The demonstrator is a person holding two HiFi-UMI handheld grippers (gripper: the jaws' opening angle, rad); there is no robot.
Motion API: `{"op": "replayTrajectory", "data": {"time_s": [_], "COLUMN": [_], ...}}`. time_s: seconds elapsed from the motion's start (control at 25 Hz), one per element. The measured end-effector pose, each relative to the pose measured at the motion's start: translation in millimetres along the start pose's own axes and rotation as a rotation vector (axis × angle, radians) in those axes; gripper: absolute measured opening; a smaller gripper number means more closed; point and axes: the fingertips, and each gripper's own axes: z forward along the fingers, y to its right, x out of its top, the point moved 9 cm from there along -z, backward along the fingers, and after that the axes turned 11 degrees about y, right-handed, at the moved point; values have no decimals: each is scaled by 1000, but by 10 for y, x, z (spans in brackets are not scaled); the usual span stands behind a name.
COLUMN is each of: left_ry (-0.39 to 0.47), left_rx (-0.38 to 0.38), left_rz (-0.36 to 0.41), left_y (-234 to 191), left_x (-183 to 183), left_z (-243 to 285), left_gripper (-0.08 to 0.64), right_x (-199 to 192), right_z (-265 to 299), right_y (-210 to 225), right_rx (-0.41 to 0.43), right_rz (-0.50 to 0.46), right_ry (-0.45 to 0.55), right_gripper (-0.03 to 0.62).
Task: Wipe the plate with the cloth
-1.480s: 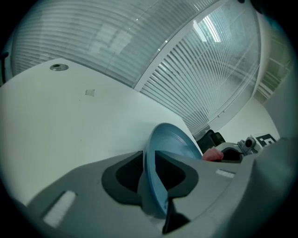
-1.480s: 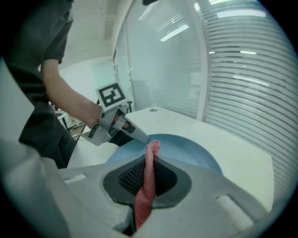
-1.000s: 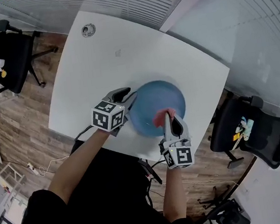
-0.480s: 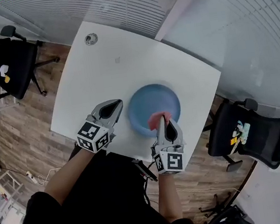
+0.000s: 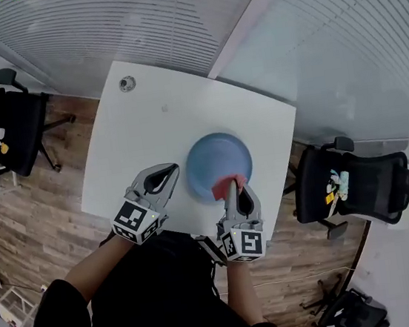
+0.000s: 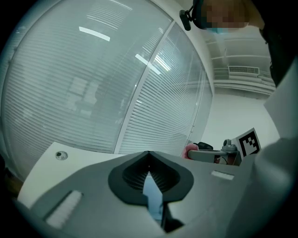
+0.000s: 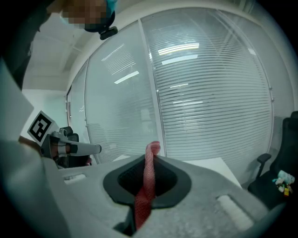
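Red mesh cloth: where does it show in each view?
Head view: red mesh cloth low centre, overlapping the round blue plate's near rim.
Left gripper view: small pink patch right of centre.
Right gripper view: cloth dead centre, pinched in the tongs.
Shared landmark: the white table.

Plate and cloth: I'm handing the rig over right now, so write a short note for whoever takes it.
Left tongs: shut, empty, beside the plate's left edge.
Right tongs: shut on the pink cloth, at the plate's near edge in the head view.
Blue plate: flat on the white table.
Done: cloth gripped. Whether the plate has been wiped cannot be told.
Left: bring the cloth onto the plate and wipe.
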Motion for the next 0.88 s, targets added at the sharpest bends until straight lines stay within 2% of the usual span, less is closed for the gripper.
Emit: {"op": "replayTrajectory", "data": {"time_s": [0.52, 0.88], "left_ry": [18, 59], "left_rx": [-117, -162], "left_rz": [80, 96], "left_y": [160, 182], "left_x": [292, 483], "left_z": [-405, -338], "left_gripper": [-2, 0], "right_x": [267, 370], "right_z": [-437, -420], "right_y": [-561, -627], "right_rx": [-77, -107], "right_rz": [36, 23], "right_ry": [85, 112], "right_gripper": [18, 18]}}
